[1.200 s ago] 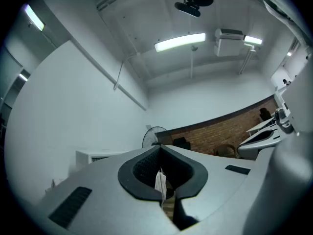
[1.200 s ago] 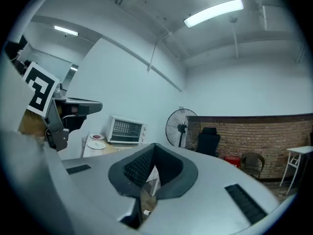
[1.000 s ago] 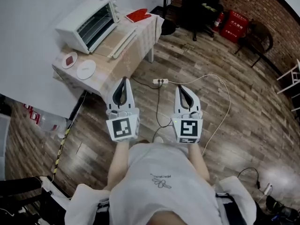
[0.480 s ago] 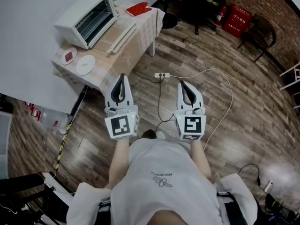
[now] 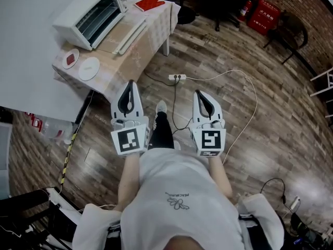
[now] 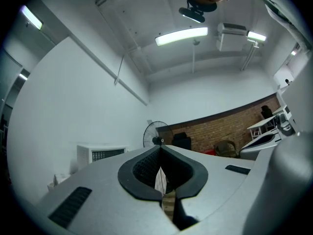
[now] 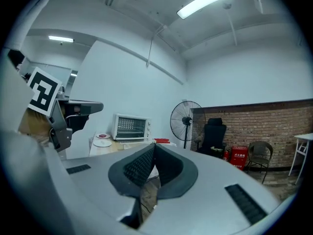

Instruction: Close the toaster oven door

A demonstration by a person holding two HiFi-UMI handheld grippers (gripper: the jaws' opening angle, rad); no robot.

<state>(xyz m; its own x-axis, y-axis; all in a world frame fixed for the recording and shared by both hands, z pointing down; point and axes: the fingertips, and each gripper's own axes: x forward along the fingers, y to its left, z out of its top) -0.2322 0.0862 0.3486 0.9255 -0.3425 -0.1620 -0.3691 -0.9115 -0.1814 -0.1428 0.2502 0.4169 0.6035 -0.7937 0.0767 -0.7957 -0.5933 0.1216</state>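
toaster oven [image 5: 86, 12] sits at far-left end of worktop [image 5: 122, 69], its door [image 5: 130, 35] dropped open; inside too small to read. Beside it a plate [image 5: 70, 59] holding something red, and a second plate [image 5: 88, 68]. left claw [image 5: 129, 83] and right claw [image 5: 200, 94] both clenched on nothing, well apart from the worktop.

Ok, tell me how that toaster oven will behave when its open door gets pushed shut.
The toaster oven looks small and boxy, so probably light; a hard shove might slide it on the table. Its door lies dropped flat in front, so it likely swings up stiffly as one piece.
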